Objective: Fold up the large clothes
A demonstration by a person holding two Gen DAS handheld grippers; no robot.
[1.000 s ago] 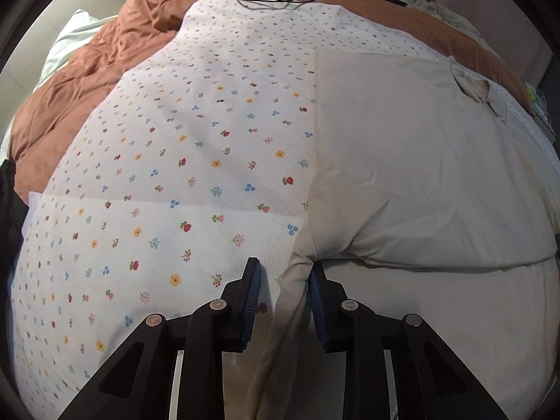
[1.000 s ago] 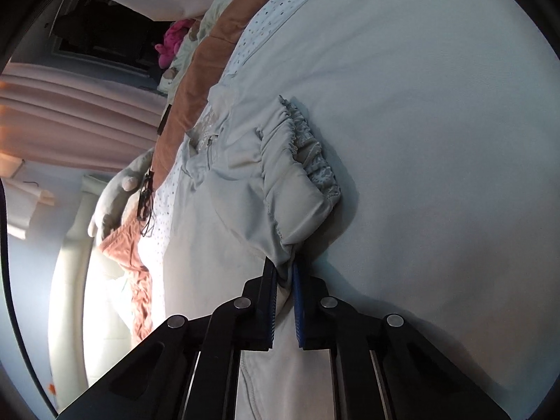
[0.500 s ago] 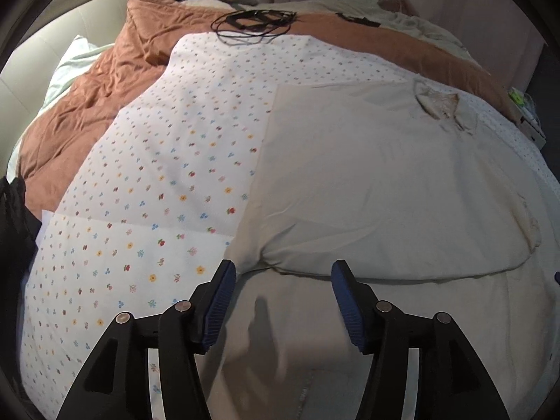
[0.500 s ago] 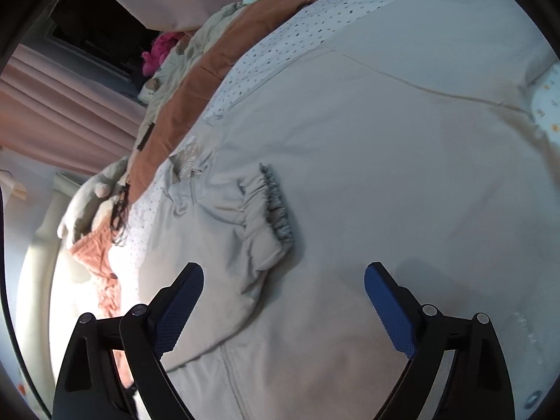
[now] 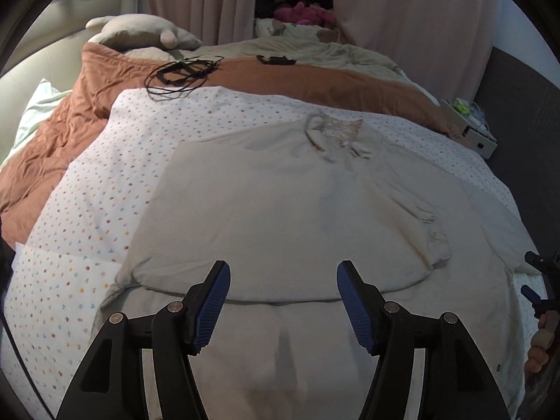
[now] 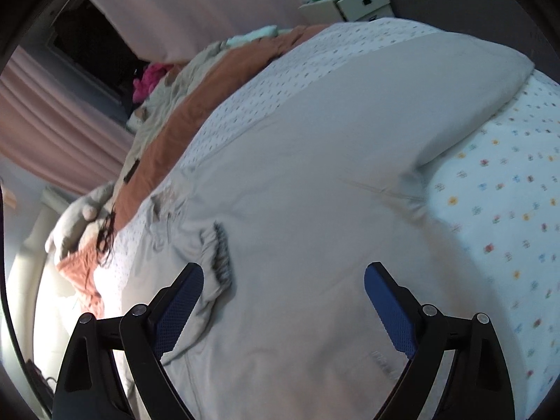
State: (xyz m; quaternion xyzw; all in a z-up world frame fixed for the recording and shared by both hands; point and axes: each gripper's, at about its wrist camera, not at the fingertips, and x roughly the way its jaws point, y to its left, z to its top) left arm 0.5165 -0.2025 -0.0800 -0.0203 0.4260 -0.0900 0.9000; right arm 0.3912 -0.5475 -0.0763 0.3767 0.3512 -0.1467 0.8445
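Home bedroom: bed with floral sheet (image 5: 87,189) and rust quilt (image 5: 315,84), pink curtains (image 5: 413,17) along the top of the frame, probably plush toys (image 5: 304,14) top centre.

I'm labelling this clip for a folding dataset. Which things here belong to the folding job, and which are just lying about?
Job:
beige garment
left tongs, open
right tongs, open

Lying about:
black cable
pink plush toy
brown quilt
small box

The left wrist view is dimly, warmly lit and sharp; the right wrist view is cooler and motion-blurred (fisheye bending is seen at both rims).
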